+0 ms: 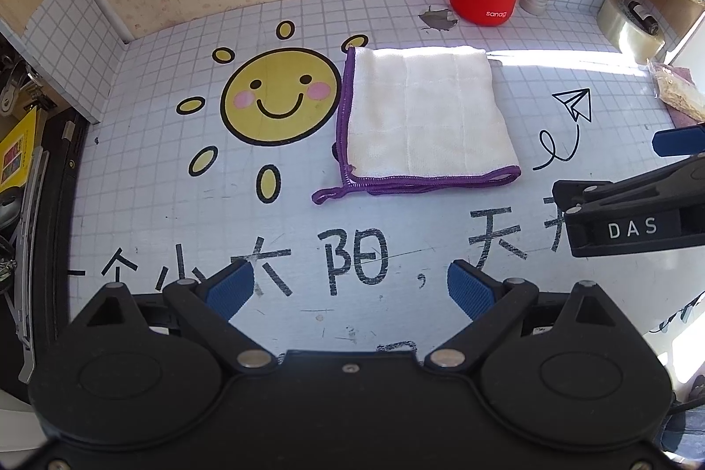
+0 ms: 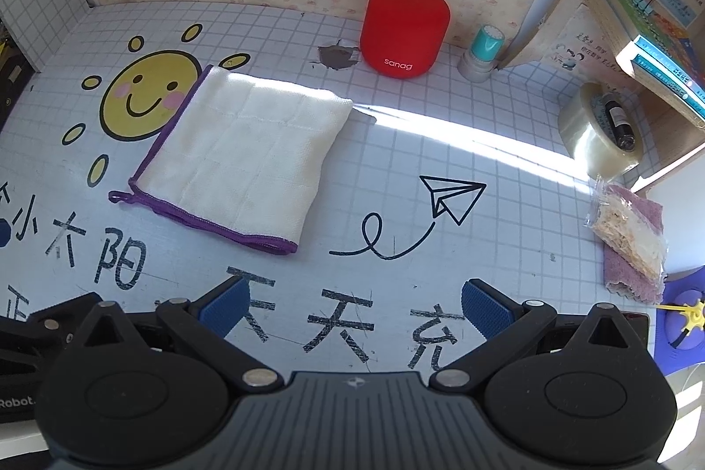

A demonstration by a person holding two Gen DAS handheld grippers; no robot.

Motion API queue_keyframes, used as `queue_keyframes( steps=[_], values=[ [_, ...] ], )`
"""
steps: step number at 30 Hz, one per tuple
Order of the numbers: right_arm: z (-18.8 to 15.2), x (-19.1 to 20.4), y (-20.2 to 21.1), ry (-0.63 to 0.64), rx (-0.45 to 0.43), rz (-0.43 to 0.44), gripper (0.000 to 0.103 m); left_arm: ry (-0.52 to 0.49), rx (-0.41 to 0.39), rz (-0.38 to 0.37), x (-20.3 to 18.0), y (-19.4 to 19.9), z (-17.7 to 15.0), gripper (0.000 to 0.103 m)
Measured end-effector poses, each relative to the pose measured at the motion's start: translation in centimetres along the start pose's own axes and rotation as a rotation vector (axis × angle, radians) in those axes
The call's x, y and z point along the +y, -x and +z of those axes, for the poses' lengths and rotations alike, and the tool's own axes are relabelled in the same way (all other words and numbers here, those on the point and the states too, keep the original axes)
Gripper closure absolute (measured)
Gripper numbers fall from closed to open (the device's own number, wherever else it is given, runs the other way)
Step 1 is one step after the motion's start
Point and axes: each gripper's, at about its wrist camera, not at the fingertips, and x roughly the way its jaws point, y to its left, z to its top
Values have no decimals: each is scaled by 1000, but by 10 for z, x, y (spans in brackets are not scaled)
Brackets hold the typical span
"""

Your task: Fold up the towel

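A white towel [image 1: 423, 113] with purple edging lies folded into a flat square on the grid-patterned table, just right of a printed sun face. The same towel [image 2: 246, 153] sits left of centre in the right wrist view, its purple hanging loop at the near left corner. My left gripper [image 1: 350, 289] hovers open well in front of the towel, with nothing between its blue pads. My right gripper [image 2: 354, 305] is also open and empty, nearer than the towel and to its right. Its body shows at the right edge of the left wrist view.
A red cylindrical speaker [image 2: 405, 29] stands at the back by the wallpapered wall, a small teal-capped stamp [image 2: 482, 51] beside it. A roll of clear tape [image 2: 595, 135], a bagged snack on a purple cloth [image 2: 630, 236] and a wooden shelf with books sit at the right.
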Motion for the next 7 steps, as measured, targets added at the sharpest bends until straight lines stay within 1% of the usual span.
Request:
queue_keyframes(
  steps=[7],
  values=[
    [0,1,-2,2,6,-3,0,2,5,-8,1,-2,0,8]
  ],
)
